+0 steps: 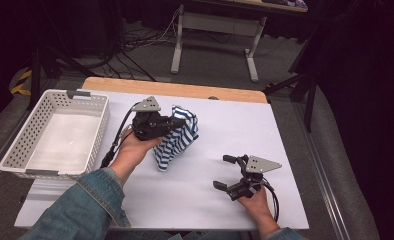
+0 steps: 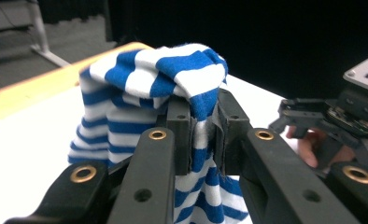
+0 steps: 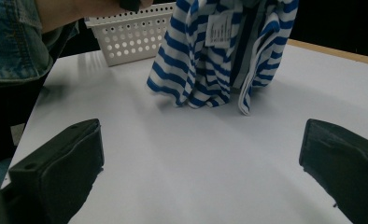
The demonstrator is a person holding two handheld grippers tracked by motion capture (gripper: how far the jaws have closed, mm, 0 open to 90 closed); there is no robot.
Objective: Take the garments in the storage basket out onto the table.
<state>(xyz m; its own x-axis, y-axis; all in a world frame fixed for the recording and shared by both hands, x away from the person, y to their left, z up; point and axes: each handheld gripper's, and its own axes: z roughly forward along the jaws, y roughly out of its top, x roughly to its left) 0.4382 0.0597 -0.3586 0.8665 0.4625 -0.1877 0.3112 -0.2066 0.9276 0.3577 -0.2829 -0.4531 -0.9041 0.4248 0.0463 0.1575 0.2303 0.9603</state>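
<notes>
A blue-and-white striped cloth (image 1: 177, 137) hangs bunched from my left gripper (image 1: 177, 121), just above the white table top. In the left gripper view the two black jaws pinch a fold of the striped cloth (image 2: 173, 88) at my left gripper (image 2: 204, 135). My right gripper (image 1: 226, 172) rests low on the table at the front right, open, with nothing between its jaws. From the right gripper view the striped cloth (image 3: 219, 56) dangles ahead with a small white label on it, its lower edge near the table, while my right gripper (image 3: 201, 163) holds its jaws wide apart.
A white perforated basket (image 1: 15, 150) stands at the table's left edge, also seen as the basket (image 3: 135, 35) behind the cloth. The white table sheet (image 1: 225, 125) ends in a wooden strip at the back. A denim sleeve (image 1: 80, 210) comes in at the front left.
</notes>
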